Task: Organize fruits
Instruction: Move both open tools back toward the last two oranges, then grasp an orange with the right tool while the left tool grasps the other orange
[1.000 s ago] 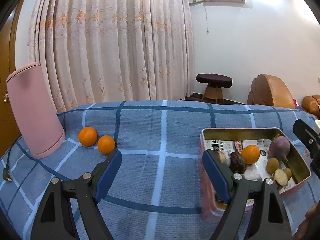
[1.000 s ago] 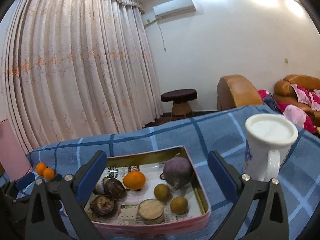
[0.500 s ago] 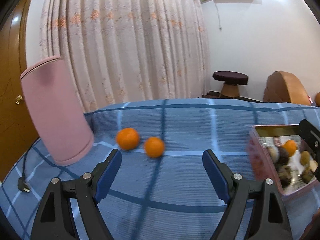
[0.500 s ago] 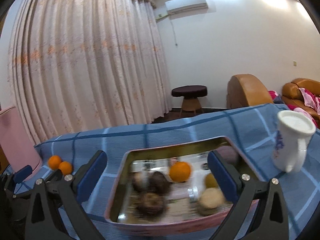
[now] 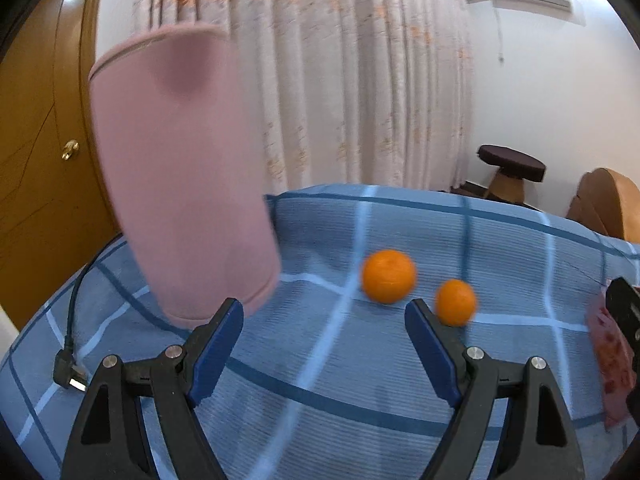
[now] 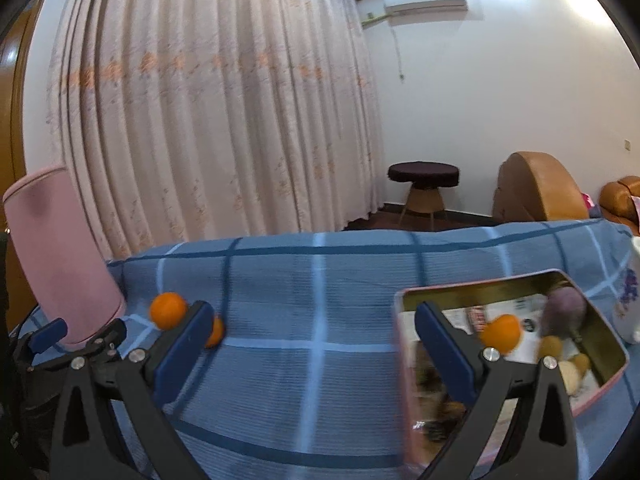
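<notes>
Left wrist view: the surface (image 5: 360,380), draped in a blue plaid cloth, carries a tall pink cylindrical cover (image 5: 180,176) at the left, with a black power plug (image 5: 68,372) lying near its base. Two loose oranges sit beyond the left claw (image 5: 324,344): the larger orange (image 5: 389,276) and, just beside it, the smaller orange (image 5: 455,302) near the right fingertip. The left claw is spread wide and holds nothing. Right wrist view: the right claw (image 6: 314,334) is likewise wide and empty; the pink tin tray (image 6: 476,285) at the right already holds one orange (image 6: 502,332), a purple fruit (image 6: 566,312) and several smaller fruits, blurred. Risk assessment: both loose oranges are round and rest on soft cloth, so an off-centre closure would likely roll one toward the pink cover or into its neighbour. Approaching the smaller orange first risks nudging the larger one.
</notes>
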A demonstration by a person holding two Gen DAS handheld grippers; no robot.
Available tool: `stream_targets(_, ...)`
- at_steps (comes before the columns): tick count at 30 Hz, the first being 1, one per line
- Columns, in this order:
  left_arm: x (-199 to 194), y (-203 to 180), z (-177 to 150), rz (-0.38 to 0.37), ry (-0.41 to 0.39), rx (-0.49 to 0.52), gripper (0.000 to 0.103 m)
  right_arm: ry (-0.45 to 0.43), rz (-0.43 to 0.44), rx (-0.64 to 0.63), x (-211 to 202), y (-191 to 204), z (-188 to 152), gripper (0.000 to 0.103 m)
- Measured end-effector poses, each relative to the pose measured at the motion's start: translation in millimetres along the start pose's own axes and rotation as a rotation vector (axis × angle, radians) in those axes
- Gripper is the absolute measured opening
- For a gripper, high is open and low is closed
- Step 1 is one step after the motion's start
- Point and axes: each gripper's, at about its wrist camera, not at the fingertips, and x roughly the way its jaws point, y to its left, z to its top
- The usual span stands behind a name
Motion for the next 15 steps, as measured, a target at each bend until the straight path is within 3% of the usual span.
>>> stream_targets(5, 20.9, 27.2, 4.3, 0.061, 0.065, -0.046, 0.084, 0.102, 0.043, -0.053, 32.9, 34.8, 1.9, 0.101)
stream_targets(11, 34.0, 39.8, 6.9, 0.077, 0.108, -0.070, 0.084, 0.315, 0.115, -0.081, 88.2, 69.3, -2.0, 0.080)
stream_targets(15, 35.6, 36.0, 7.4, 0.080, 0.114, -0.052, 0.084, 0.365, 0.117, -0.093, 106.8, 81.1, -3.2, 0.076)
